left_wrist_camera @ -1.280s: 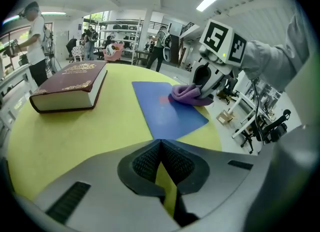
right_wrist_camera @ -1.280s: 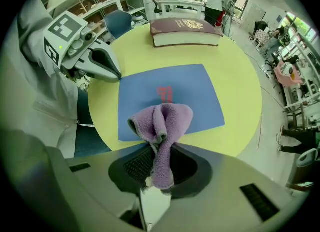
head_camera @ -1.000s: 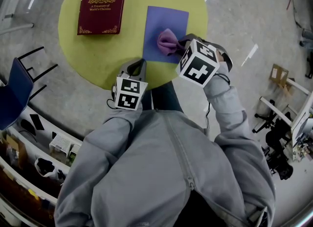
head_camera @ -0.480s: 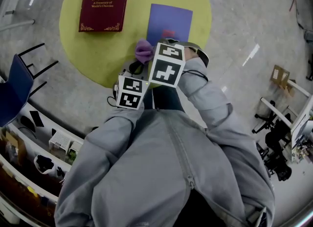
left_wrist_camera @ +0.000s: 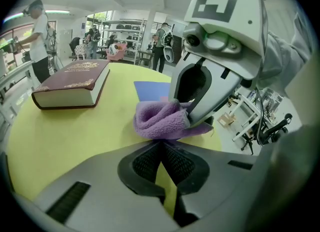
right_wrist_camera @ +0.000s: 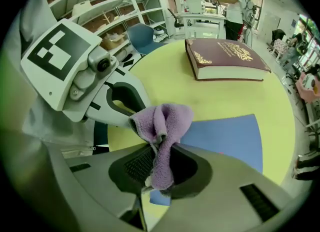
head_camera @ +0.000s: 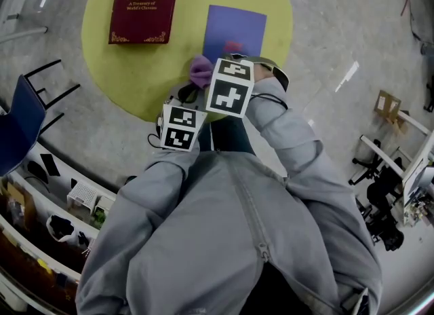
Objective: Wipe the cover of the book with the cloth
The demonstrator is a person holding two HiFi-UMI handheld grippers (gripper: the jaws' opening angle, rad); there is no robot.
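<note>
Workshop shelving and a few standing people ring a round yellow-green tabletop (head_camera: 122, 69), and all the task's things sit on or just above it.

A thick maroon book (head_camera: 144, 5) lies flat, front cover up, at the far left of the tabletop. It is well apart from both grippers and nothing rests on it, so the whole cover is free for wiping. A blue sheet (head_camera: 234, 32) lies flat to its right, nearer the person. It looks like the spot set aside for the cloth, though that is my reading.

The 2 grippers meet over the near edge, just in front of the blue sheet. The right gripper (right_wrist_camera: 161, 151) is clamped on the purple cloth (right_wrist_camera: 162, 126). A bunched fold stands above its pads and a tail hangs down between them, so the cloth is lifted clear of the tabletop. Held bunched like this it makes a soft pad, though a flatter face would probably cover more of the cover.

The left gripper (left_wrist_camera: 161, 145) has its jaws drawn together with nothing visible between the pads. Its tips sit right against the underside of the cloth. I cannot tell whether they nip a fold there, but the placement suggests a handover or a re-grip before wiping begins.
</note>
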